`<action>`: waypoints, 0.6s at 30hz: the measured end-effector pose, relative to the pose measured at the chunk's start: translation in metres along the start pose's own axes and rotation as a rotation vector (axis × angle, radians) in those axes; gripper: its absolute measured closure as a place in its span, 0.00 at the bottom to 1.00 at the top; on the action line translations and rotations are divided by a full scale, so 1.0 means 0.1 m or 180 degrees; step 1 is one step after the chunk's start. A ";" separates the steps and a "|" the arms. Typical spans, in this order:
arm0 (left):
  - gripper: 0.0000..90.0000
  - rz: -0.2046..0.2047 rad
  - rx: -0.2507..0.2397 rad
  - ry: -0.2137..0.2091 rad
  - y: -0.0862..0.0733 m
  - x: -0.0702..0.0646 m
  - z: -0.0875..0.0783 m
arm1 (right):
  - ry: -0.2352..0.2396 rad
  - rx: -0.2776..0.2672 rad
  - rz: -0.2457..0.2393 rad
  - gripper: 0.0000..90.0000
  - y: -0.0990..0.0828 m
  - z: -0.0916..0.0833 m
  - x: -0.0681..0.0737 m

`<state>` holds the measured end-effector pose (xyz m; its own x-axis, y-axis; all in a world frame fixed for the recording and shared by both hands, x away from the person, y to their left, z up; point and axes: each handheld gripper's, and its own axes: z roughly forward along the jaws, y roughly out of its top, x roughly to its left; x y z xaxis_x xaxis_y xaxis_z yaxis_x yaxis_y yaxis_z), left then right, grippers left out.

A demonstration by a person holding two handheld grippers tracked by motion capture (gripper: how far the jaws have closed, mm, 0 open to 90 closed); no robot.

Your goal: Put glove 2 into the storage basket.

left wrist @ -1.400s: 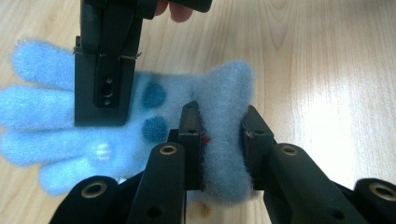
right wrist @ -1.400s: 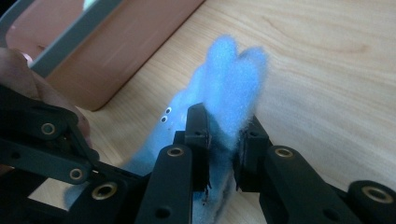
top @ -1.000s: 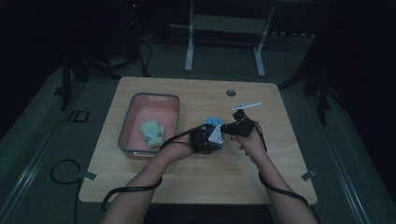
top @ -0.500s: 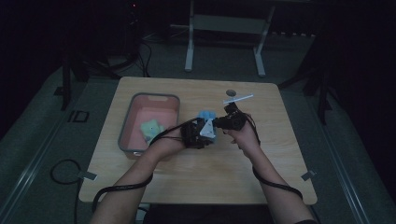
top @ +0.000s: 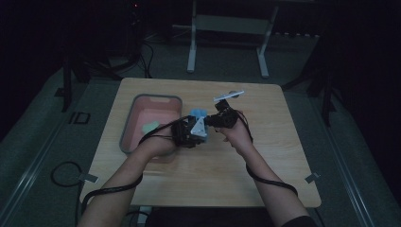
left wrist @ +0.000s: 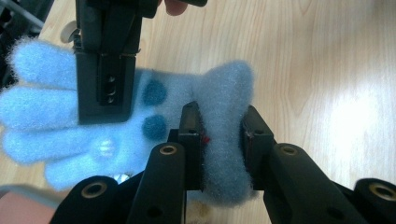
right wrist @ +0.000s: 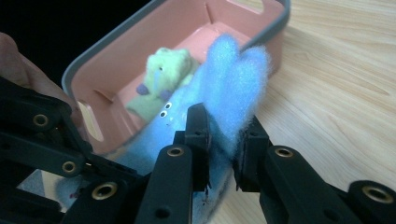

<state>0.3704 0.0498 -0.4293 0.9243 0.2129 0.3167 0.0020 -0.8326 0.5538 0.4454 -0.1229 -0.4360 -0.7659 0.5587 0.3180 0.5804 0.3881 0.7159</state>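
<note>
High view: two hand-held grippers are meeting above the middle of a light wooden table (top: 265, 156), and a fuzzy light-blue fleece glove (top: 197, 113) is hanging between them, just right of a pink rectangular plastic bin with a grey rim (top: 142, 101). The left gripper (top: 189, 132) and the right gripper (top: 222, 118) are lying close together, each trailing a black cable along a forearm. A small white strip (top: 228, 96) is lying on the table beyond them.

Left gripper view: the left gripper (left wrist: 219, 130) is pinching the cuff end of the glove (left wrist: 140, 135) between its narrowed black jaws, the pile bulging on both sides of the pads. The glove's fingers are spreading to the left, and the right gripper is clamping them from above. Two dark blue dots are showing on the palm.

Right gripper view: the right gripper (right wrist: 222, 135) is gripping a fold of the glove (right wrist: 233, 79) at its finger end. Behind it the bin (right wrist: 140, 37) is holding a pale green fleece glove (right wrist: 161, 79) on its floor.
</note>
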 end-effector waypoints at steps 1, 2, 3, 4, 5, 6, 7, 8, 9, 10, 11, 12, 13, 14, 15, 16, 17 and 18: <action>0.83 -0.0027 0.0002 0.0002 -0.02 0.01 -0.01 | 0.0003 0.0002 -0.0010 0.87 0.02 0.02 0.02; 0.83 -0.0035 0.0002 0.0008 -0.04 0.02 -0.02 | 0.0014 -0.0001 -0.0010 0.87 0.04 0.04 0.03; 0.83 -0.0050 0.0000 0.0016 -0.07 0.02 -0.04 | 0.0021 -0.0004 -0.0011 0.87 0.05 0.05 0.04; 0.83 -0.0053 0.0012 0.0017 -0.08 0.03 -0.05 | 0.0034 -0.0004 -0.0024 0.87 0.07 0.08 0.06; 0.83 -0.0062 0.0018 0.0024 -0.11 0.04 -0.07 | 0.0035 0.0003 -0.0028 0.87 0.09 0.09 0.08; 0.83 -0.0066 0.0022 0.0026 -0.13 0.04 -0.08 | 0.0041 0.0004 -0.0044 0.87 0.11 0.12 0.10; 0.83 -0.0079 0.0036 0.0032 -0.15 0.05 -0.10 | 0.0041 0.0010 -0.0057 0.87 0.12 0.14 0.11; 0.83 -0.0082 0.0046 0.0040 -0.17 0.05 -0.12 | 0.0041 0.0018 -0.0075 0.87 0.14 0.17 0.13; 0.83 -0.0078 0.0062 0.0039 -0.19 0.06 -0.14 | 0.0049 0.0029 -0.0071 0.87 0.15 0.19 0.14; 0.83 -0.0080 0.0070 0.0037 -0.21 0.06 -0.16 | 0.0055 0.0036 -0.0079 0.87 0.16 0.22 0.16; 0.83 -0.0090 0.0078 0.0041 -0.23 0.06 -0.17 | 0.0063 0.0042 -0.0088 0.87 0.17 0.24 0.17; 0.83 -0.0096 0.0086 0.0038 -0.25 0.06 -0.18 | 0.0066 0.0048 -0.0092 0.87 0.18 0.27 0.18; 0.83 -0.0098 0.0102 0.0047 -0.27 0.06 -0.19 | 0.0066 0.0058 -0.0111 0.87 0.19 0.29 0.19; 0.83 -0.0102 0.0109 0.0051 -0.28 0.06 -0.20 | 0.0069 0.0069 -0.0118 0.87 0.20 0.32 0.21; 0.83 -0.0117 0.0119 0.0051 -0.31 0.07 -0.21 | 0.0074 0.0076 -0.0126 0.87 0.21 0.33 0.22; 0.83 -0.0121 0.0129 0.0057 -0.32 0.07 -0.22 | 0.0069 0.0091 -0.0139 0.87 0.22 0.37 0.24; 0.83 -0.0127 0.0141 0.0060 -0.34 0.08 -0.23 | 0.0064 0.0098 -0.0152 0.87 0.24 0.38 0.26; 0.83 -0.0140 0.0146 0.0063 -0.36 0.08 -0.24 | 0.0071 0.0102 -0.0159 0.87 0.25 0.41 0.28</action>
<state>0.3685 0.0940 -0.4283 0.9152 0.2596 0.3081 0.0605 -0.8447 0.5318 0.4502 -0.0673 -0.4347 -0.8000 0.5216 0.2964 0.5495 0.4388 0.7110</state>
